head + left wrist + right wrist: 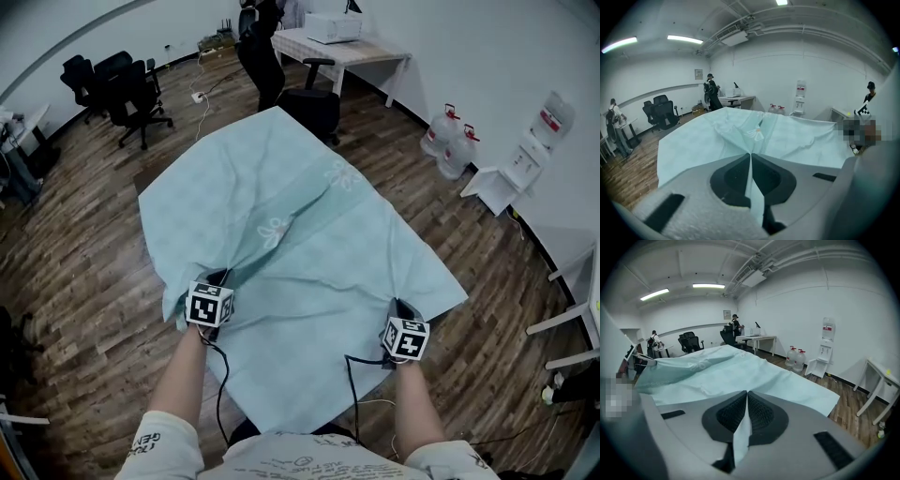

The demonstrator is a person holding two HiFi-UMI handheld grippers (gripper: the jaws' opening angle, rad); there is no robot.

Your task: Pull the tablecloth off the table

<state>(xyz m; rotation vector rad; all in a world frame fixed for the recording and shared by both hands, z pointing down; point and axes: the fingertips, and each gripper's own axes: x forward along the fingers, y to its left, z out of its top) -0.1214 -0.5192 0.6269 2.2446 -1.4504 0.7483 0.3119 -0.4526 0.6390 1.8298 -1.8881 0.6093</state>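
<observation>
A pale mint tablecloth (300,234) with a faint flower print covers the whole table and hangs over its edges. My left gripper (217,281) is shut on a pinched fold of the cloth near the front left; a ridge runs from it toward the middle. In the left gripper view the tablecloth (740,136) rises into the closed jaws of the left gripper (751,157). My right gripper (401,309) is shut on the cloth near the front right edge. The right gripper view shows the tablecloth (736,371) with a thin fold clamped in the right gripper (746,397).
Wooden floor surrounds the table. A black office chair (314,108) stands at the table's far end, with a person (262,47) and a white desk (342,47) beyond. More chairs (122,89) are at back left. Water bottles (448,141) sit at right.
</observation>
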